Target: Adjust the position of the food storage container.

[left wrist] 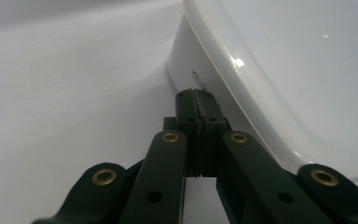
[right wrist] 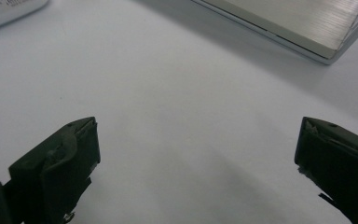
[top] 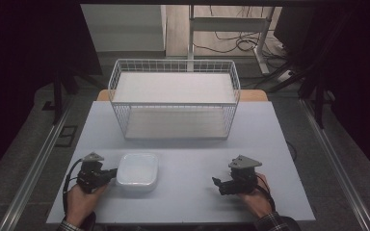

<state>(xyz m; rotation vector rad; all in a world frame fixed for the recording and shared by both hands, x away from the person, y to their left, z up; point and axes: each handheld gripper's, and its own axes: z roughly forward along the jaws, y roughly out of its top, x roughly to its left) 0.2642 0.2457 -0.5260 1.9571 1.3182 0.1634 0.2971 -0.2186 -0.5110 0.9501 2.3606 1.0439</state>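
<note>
White plastic, shallow and square with rounded corners: that container (top: 137, 171) sits on the pale grey table (top: 192, 144), and I'll place everything from it. My left gripper (top: 112, 173) is right at its left wall, black jaws pressed together with no gap between the pads. From the left gripper view the tips (left wrist: 196, 100) look to be against the container's (left wrist: 279, 79) side wall just under the rim, beside some small printed lettering; whether anything is pinched I cannot tell. My right gripper (top: 217, 183) rests well to the right of the container, pointing back toward it, jaws spread wide over bare table (right wrist: 182, 107). Beyond the container, farther from me, stands a white wire basket (top: 173, 98) with a flat pale board on its upper level. In the right gripper view a pale board corner (right wrist: 303, 23) shows at upper right.
</note>
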